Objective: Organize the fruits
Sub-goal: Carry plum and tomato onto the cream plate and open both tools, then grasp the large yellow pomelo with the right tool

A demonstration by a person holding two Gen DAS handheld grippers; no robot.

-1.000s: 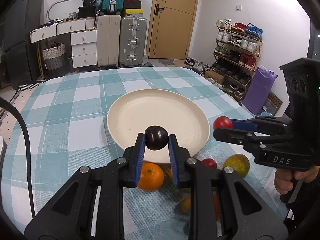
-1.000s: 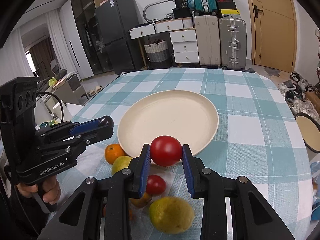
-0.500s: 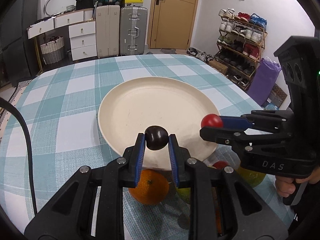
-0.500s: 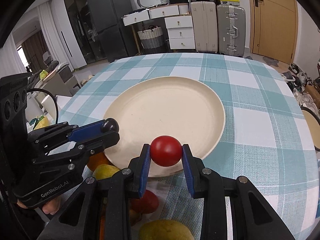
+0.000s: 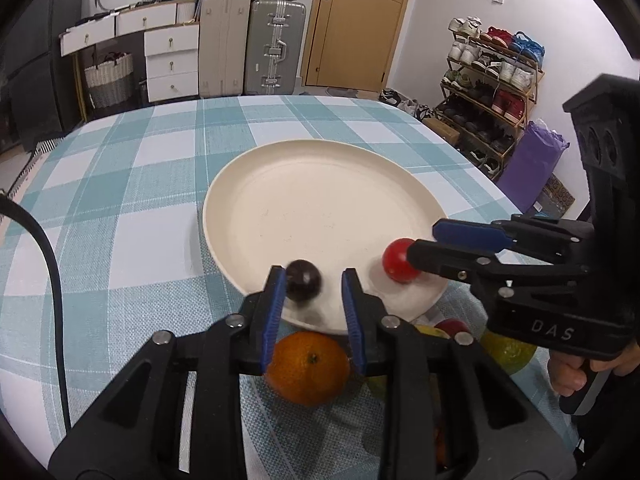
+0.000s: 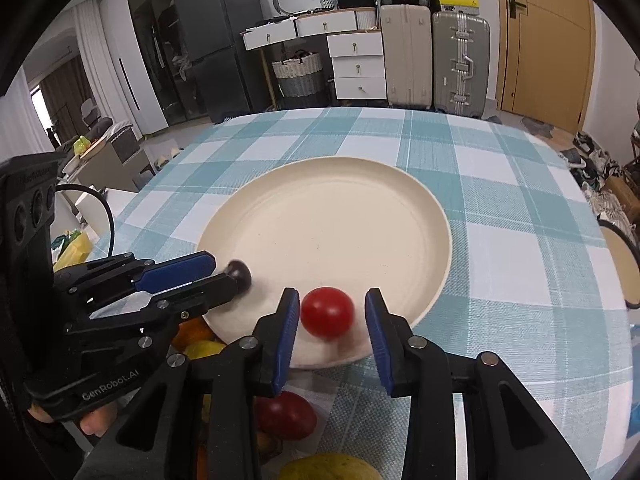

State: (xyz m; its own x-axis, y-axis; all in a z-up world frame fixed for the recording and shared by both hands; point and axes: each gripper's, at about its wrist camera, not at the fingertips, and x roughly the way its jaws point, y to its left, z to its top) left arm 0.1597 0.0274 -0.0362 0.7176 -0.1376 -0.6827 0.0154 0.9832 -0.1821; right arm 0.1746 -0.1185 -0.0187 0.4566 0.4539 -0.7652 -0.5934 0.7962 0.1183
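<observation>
Both grippers have let go since half a second ago. At lower centre of the left wrist view, the left gripper [image 5: 314,292] stands with jaws spread; the dark plum [image 5: 304,280], blurred and seemingly mid-drop, sits between them over the cream plate's [image 5: 320,184] near rim. Lower centre of the right view, the right gripper [image 6: 332,320] is likewise spread around the red tomato [image 6: 327,313] above that rim.
</observation>
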